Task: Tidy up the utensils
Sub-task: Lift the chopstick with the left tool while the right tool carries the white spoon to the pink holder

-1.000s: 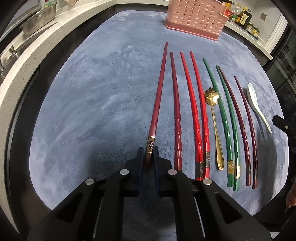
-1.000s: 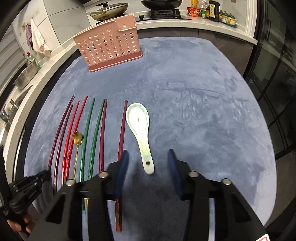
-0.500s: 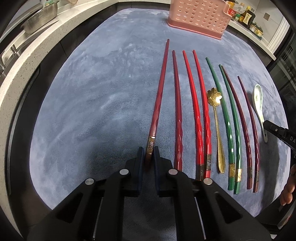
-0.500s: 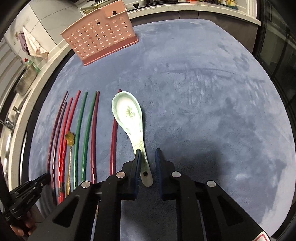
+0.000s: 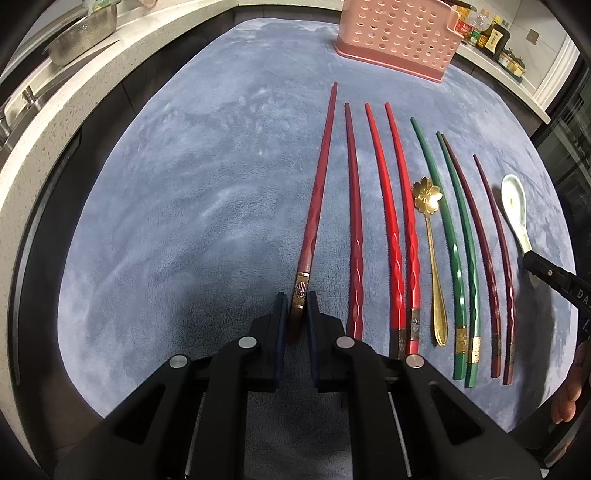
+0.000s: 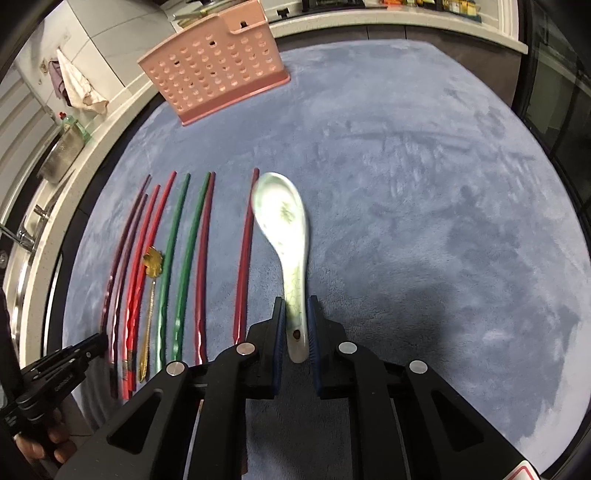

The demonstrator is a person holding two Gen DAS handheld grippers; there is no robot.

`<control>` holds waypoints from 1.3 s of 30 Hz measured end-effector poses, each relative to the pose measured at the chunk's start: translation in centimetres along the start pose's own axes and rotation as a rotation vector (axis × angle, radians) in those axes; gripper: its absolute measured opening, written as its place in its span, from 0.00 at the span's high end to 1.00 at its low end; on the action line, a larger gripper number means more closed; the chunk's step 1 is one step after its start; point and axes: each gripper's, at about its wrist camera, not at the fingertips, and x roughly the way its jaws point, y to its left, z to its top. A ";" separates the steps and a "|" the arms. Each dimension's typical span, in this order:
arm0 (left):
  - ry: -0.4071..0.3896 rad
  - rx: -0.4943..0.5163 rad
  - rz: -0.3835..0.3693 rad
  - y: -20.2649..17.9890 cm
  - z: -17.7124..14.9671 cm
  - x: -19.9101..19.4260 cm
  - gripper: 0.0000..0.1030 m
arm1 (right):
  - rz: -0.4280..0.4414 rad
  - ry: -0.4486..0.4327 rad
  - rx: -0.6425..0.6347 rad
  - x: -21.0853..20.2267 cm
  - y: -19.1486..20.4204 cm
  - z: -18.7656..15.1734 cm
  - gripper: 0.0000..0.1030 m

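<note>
Utensil row on blue mat, both tools clamped

White ceramic spoon (image 6: 286, 236), right end of row, handle pinched by right gripper (image 6: 296, 321); dark red chopstick (image 5: 316, 206), left end, butt pinched by left gripper (image 5: 296, 314). Seven chopsticks and gold spoon (image 5: 430, 236) lie between. Pink perforated holder (image 5: 397, 35) at the far mat (image 5: 184, 221) edge; bare mat left and right.

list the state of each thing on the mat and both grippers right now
left gripper: shut on the dark red chopstick
dark red chopstick: gripped at its banded end
right gripper: shut on the ceramic spoon, jaws just closed
ceramic spoon: gripped by its handle, bowl up
gold flower spoon: lying loose among the chopsticks
green chopsticks: lying side by side
pink holder: upright, at the mat's far end
</note>
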 end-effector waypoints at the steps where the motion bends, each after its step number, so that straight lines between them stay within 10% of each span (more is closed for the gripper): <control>1: -0.001 -0.002 -0.009 0.1 0.0 -0.1 0.91 | -0.004 -0.014 -0.005 -0.6 0.1 0.1 0.89; 15: -0.148 -0.016 -0.040 0.6 1.2 -6.4 0.92 | -0.039 -0.118 -0.009 -5.5 0.5 1.3 0.93; 39: -0.492 0.004 -0.054 0.4 15.3 -17.7 0.93 | -0.025 -0.290 -0.066 -11.1 3.6 10.4 0.93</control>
